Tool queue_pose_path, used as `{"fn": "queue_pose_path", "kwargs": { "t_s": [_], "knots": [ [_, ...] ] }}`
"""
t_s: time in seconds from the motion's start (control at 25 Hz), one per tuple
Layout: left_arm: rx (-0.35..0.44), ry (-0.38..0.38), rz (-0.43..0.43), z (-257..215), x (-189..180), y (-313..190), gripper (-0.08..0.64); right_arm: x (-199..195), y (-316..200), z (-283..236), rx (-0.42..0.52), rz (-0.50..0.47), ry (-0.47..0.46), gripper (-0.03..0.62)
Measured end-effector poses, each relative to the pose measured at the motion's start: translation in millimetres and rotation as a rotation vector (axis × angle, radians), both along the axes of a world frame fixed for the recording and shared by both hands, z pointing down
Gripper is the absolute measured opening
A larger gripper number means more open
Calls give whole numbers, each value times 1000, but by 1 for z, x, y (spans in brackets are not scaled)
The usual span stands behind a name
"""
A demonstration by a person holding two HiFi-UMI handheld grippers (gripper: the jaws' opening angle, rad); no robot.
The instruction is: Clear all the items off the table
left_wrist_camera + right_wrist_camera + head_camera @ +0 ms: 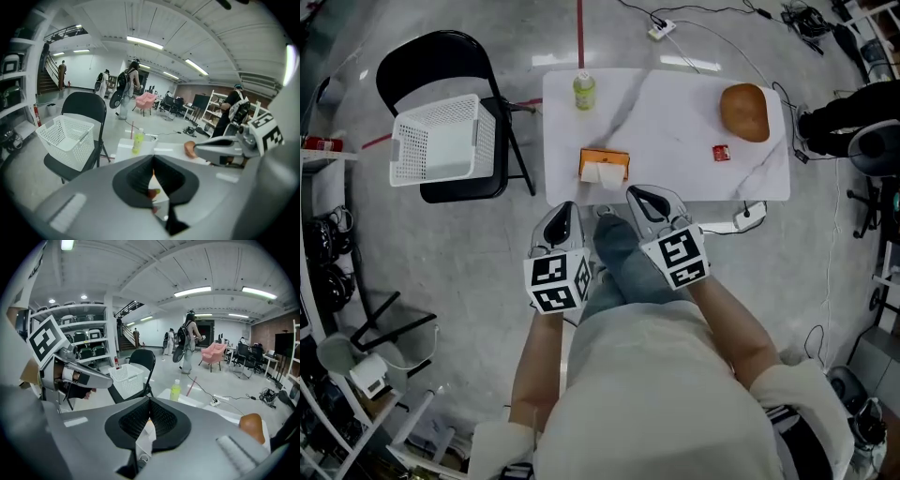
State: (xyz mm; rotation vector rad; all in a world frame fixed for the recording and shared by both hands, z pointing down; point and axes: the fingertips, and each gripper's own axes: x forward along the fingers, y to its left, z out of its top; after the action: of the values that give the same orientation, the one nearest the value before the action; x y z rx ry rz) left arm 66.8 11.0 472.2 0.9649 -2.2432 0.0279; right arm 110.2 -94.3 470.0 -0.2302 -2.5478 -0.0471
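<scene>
On the white table (675, 122) stand a green bottle (584, 91), an orange tissue box (604, 167) near the front edge, a brown loaf-shaped thing (744, 112) at the right and a small red packet (721, 153). My left gripper (563, 215) and right gripper (645, 198) hover just short of the table's front edge, both shut and holding nothing. The bottle (138, 141) and brown thing (189, 149) show beyond the left gripper (153, 185). From the right gripper (149, 423) I see the bottle (175, 392) and brown thing (252, 426).
A white mesh basket (442, 139) rests on a black folding chair (441, 66) left of the table. Power strips (748, 217) and cables lie on the floor around the table. Shelving stands at the left; several people walk in the far room.
</scene>
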Motion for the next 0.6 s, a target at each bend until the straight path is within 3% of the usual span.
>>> {"fn": "queue_pose_path", "kwargs": {
  "t_s": [0.28,0.36,0.6],
  "knots": [
    [-42,53,-23,44,-34,-11,9,-39,-11,55,48,-37,101,1],
    [-47,68,-29,55,-40,-15,9,-47,-14,72,51,-45,133,41],
    [-54,96,-40,81,-54,-30,9,-64,-21,113,73,-81,191,72]
  ]
}}
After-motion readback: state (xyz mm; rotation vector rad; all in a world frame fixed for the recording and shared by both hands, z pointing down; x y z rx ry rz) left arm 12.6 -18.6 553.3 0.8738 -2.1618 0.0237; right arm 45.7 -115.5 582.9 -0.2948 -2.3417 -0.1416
